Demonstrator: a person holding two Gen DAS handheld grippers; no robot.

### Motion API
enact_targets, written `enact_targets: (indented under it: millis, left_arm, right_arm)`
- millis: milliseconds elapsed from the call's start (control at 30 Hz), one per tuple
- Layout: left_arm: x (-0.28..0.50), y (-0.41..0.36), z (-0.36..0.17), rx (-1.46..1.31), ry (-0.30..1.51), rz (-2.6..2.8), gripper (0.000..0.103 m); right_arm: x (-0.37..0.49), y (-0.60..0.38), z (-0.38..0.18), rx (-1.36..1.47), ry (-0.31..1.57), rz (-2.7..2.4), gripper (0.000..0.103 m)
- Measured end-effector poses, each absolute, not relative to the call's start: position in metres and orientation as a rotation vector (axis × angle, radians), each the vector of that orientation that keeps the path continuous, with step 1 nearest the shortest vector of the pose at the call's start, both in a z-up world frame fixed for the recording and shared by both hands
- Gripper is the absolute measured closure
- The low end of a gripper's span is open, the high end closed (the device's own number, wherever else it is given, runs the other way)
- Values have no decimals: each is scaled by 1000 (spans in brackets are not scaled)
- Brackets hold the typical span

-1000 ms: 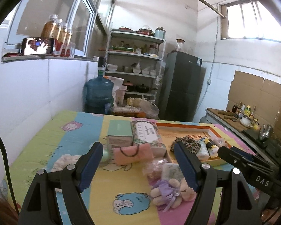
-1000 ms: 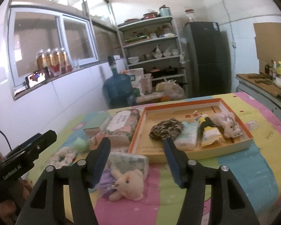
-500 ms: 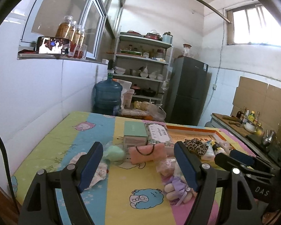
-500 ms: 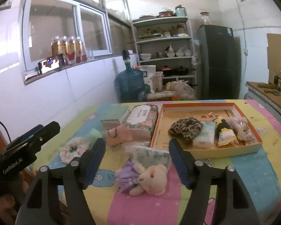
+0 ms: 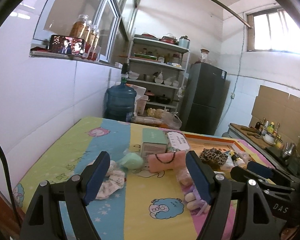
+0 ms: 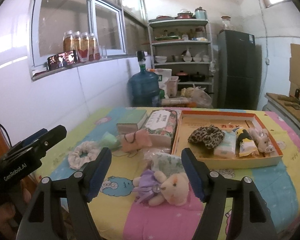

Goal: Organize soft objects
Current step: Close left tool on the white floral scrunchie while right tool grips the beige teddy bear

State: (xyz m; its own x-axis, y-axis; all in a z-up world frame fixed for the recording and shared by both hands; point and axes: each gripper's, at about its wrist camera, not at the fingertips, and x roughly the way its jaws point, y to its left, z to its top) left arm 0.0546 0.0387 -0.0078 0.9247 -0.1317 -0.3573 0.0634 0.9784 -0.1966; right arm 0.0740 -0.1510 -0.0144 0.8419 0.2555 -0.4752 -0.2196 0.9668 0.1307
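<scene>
Both grippers are hovering wide open, gripping nothing. Right gripper (image 6: 146, 160) is sitting above the teddy bear (image 6: 166, 188); left gripper (image 5: 148, 164) is facing the pink pouch (image 5: 166, 160).

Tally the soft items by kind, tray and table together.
Scrunchies: 2, leopard and white
Plush toys: 3, bear, pig, bee
Tissue packs: 3
Pink pouch: 1
Green puff: 1
Total: 10

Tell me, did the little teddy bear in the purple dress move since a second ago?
No. The beige teddy bear in the purple dress still lies just in front of the orange-rimmed cardboard tray; only the cameras pulled back.
</scene>
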Motion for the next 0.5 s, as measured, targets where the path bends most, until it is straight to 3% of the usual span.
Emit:
enact_targets:
  millis: [500]
  left_arm:
    - [61, 75, -34, -225, 400, -47, 25]
  right_arm:
    - [83, -165, -51, 119, 552, 202, 29]
